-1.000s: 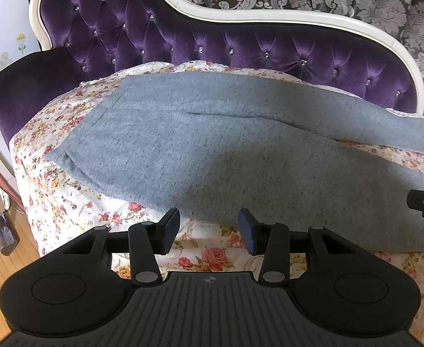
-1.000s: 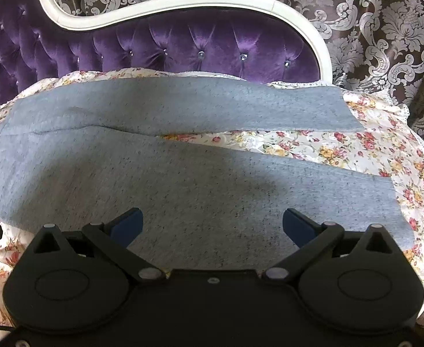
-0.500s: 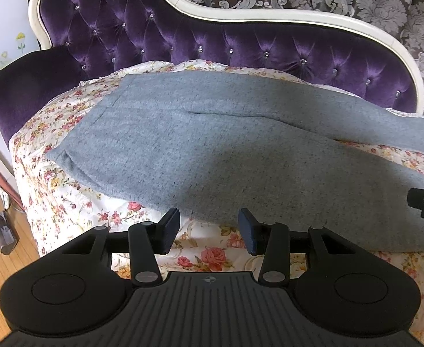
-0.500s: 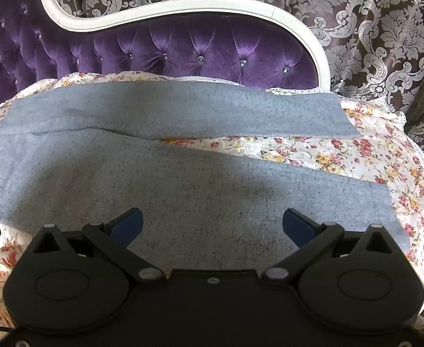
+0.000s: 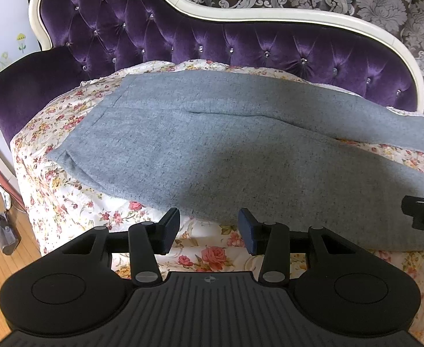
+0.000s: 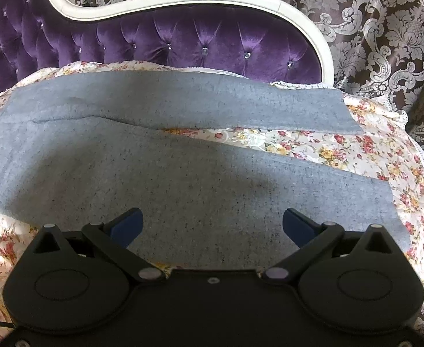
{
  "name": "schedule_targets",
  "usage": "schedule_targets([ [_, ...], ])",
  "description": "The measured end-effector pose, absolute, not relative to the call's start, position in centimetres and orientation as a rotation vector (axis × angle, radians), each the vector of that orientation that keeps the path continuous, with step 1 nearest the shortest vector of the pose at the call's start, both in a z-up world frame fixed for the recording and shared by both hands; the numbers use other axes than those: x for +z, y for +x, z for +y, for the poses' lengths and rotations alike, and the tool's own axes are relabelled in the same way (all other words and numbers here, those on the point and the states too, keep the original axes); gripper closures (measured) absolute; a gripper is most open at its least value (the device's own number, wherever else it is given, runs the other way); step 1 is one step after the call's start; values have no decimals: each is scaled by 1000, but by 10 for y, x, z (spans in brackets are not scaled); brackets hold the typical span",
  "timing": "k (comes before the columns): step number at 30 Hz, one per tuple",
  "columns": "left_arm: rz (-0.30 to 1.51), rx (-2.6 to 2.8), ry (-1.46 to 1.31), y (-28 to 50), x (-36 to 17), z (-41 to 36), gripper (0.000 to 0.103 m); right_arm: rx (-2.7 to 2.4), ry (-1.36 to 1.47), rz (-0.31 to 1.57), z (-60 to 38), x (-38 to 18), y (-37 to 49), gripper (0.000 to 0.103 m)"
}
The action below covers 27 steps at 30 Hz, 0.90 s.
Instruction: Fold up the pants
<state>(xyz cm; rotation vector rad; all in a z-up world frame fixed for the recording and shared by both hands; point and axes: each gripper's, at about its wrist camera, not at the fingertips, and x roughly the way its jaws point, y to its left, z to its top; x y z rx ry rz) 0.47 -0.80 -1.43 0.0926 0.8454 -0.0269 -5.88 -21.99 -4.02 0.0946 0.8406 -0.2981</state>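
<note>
Both my grippers empty: left gripper (image 5: 209,227) jaws half-apart, right gripper (image 6: 212,227) jaws wide; flat grey knit pants (image 5: 212,150) ahead on floral-sheeted seat (image 5: 67,202), tufted purple velvet backrest (image 5: 241,43) beyond.

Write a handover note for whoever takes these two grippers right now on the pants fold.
Left gripper: open, empty, hovering at the near edge of the grey pants, over the floral cover.
Right gripper: open wide, empty, over the near leg.
Pants: spread flat on the floral cover of the purple sofa, waist toward the left gripper's side, far leg angled apart from the near leg with cover showing between them.
Done: pants laid out.
Left: every fold; nothing is gripped yet. Probably bring one leg onto the other first.
</note>
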Motion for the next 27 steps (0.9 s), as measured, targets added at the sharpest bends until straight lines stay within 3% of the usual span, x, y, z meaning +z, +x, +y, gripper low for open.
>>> schedule_targets([
  [27,797,22,249,4,-8,-25,60,-304,84,860,-224,-44,-47,1],
])
